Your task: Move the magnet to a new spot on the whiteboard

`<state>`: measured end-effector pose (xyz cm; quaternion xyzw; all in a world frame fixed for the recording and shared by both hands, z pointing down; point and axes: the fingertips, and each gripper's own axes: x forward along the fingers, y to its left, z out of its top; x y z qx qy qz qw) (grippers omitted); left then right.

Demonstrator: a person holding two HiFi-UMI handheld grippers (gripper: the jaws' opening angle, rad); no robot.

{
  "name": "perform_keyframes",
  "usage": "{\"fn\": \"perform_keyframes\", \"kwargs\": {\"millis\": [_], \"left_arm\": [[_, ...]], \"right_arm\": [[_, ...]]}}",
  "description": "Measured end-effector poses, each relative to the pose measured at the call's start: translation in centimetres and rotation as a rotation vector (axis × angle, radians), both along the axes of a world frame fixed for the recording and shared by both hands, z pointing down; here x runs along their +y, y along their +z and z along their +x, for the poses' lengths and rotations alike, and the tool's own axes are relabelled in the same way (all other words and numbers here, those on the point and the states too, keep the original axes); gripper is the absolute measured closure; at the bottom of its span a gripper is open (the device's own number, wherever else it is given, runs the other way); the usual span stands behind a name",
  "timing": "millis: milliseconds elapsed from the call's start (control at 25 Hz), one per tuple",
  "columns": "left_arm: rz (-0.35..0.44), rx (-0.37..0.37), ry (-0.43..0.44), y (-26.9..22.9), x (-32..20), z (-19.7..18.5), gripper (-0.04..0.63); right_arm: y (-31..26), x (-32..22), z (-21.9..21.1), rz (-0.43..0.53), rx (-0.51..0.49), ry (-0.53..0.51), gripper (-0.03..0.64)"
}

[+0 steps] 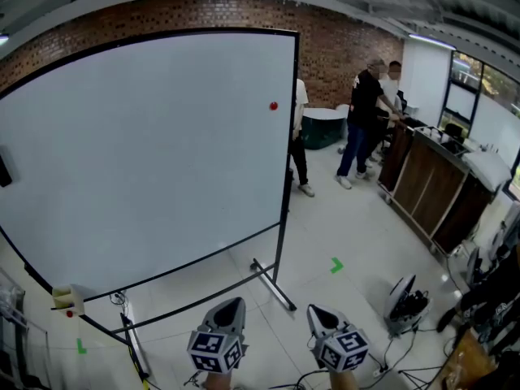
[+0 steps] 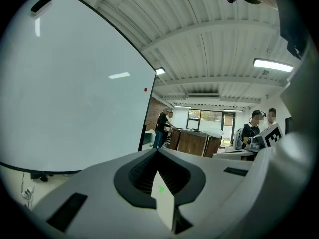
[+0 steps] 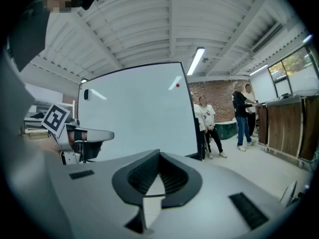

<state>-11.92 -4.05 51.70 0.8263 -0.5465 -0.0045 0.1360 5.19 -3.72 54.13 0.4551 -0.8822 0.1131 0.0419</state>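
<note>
A small red magnet (image 1: 273,106) sticks near the upper right corner of the big whiteboard (image 1: 146,161). The same magnet shows as a red dot in the left gripper view (image 2: 145,89) and the right gripper view (image 3: 177,85). Both grippers are low at the bottom of the head view, well short of the board. My left gripper (image 1: 231,305) is shut and holds nothing, its jaws meeting at the tip (image 2: 157,152). The right gripper (image 1: 319,312) is shut and empty too (image 3: 159,153), a little to the right of the left one.
The board stands on a wheeled frame whose foot (image 1: 273,284) juts toward me. A small box (image 1: 69,299) sits on its tray at lower left. People stand by a wooden counter (image 1: 431,187) at the back right. A floor fan (image 1: 404,301) and cables lie at the right.
</note>
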Motion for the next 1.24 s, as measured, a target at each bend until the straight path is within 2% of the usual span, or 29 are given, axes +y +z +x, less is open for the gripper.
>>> {"fn": "perform_keyframes", "kwargs": {"millis": [720,1040,1240], "left_arm": [[-0.006,-0.008,-0.03,-0.1,0.1,1.1,0.604],[0.005,-0.016,-0.019,-0.3,-0.7,1.0,0.604],[0.006,-0.028,-0.043,-0.4,-1.5,0.8,0.604]], "right_arm": [[0.1,-0.6,0.9,-0.008,0.014,-0.031,0.615],[-0.3,-1.2,0.9,0.011,0.001,-0.018,0.615],[-0.7,-1.6,1.1,0.024,-0.002,-0.011,0.615]]}}
